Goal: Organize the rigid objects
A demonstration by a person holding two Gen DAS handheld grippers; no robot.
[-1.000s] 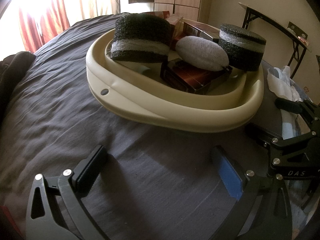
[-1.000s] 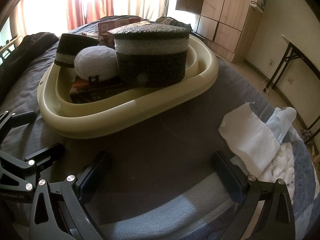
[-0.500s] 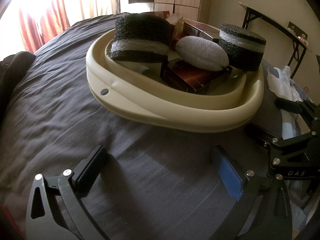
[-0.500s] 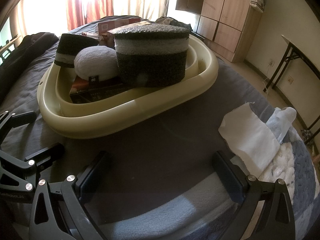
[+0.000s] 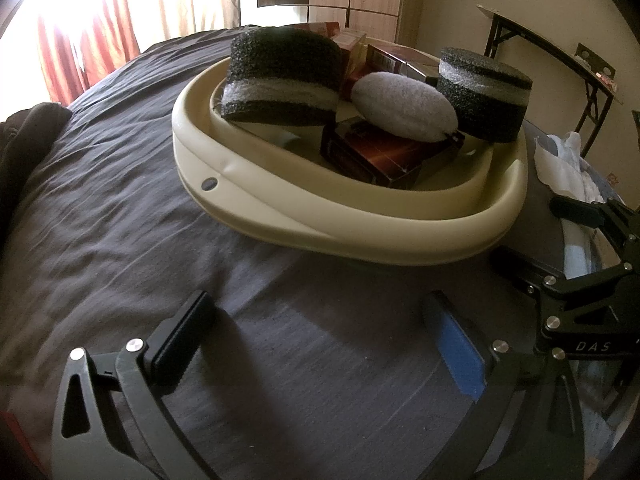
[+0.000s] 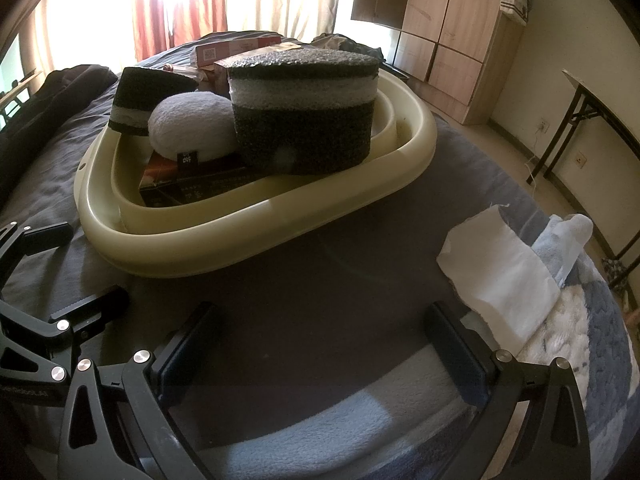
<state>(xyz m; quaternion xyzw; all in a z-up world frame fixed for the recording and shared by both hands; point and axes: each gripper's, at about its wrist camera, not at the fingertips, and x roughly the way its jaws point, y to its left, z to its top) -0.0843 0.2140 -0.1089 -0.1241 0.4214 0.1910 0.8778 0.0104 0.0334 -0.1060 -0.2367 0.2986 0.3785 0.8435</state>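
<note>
Dark grey bedding (image 5: 168, 248) covers a bed in a sunlit bedroom, with red and cream curtains behind and wooden wardrobes (image 6: 452, 28) to one side. We hold a two-finger claw in each hand, low over the blanket and pointing at a cream plastic basin (image 5: 360, 236) that sits on the bed.

Our left gripper (image 5: 320, 344) has its jaws spread wide with nothing between them but blanket. Our right gripper (image 6: 320, 344) is spread just as wide and equally empty. Both are short of the basin, not touching it.

Inside the basin lie the things to sort: a dark foam block with a white band (image 5: 284, 80) at the far left, a second banded foam cylinder (image 6: 304, 112) on the right, a pale oval cushion (image 5: 404, 106) between them, and a dark red box (image 5: 376, 156) underneath. More boxes sit behind. A white cloth (image 6: 500, 276) lies on the blanket, just beside the right claw.

We judge the pile unstable: the cushion and cylinder rest on the box, so lifting or nudging one could topple the others. The soft mattress may also let the basin tip if its rim is pressed.
</note>
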